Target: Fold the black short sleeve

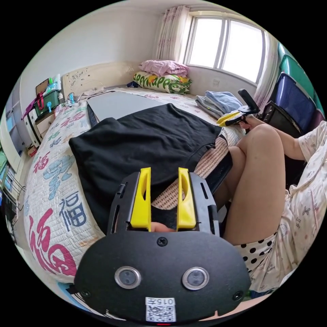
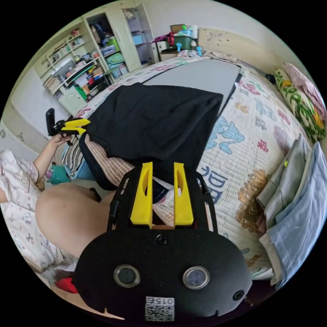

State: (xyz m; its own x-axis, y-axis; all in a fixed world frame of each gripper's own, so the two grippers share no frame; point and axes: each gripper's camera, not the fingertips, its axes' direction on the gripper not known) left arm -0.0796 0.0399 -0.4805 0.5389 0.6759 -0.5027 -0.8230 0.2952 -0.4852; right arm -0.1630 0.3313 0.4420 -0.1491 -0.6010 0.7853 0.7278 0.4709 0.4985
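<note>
On quilted bed [image 1: 51,190]: black short sleeve [image 1: 143,143], smooth, flat.

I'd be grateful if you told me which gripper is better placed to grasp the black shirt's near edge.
Left, though only marginally. The left gripper is open with the black shirt's near edge lying between its jaws. The right gripper hangs just off the shirt's corner, above the person's knee.

Bed's got a quilted cover [image 1: 51,190] with big pink and blue characters all over it. A grey flat board [image 2: 201,76] lies on it toward the headboard. Pillows, green-patterned with a pink one on top [image 1: 163,76], sit upper middle by the window [image 1: 226,46]. Folded blue and grey clothes [image 2: 296,190] are stacked at the right edge, and cluttered shelves [image 2: 78,68] fill the upper left.
</note>
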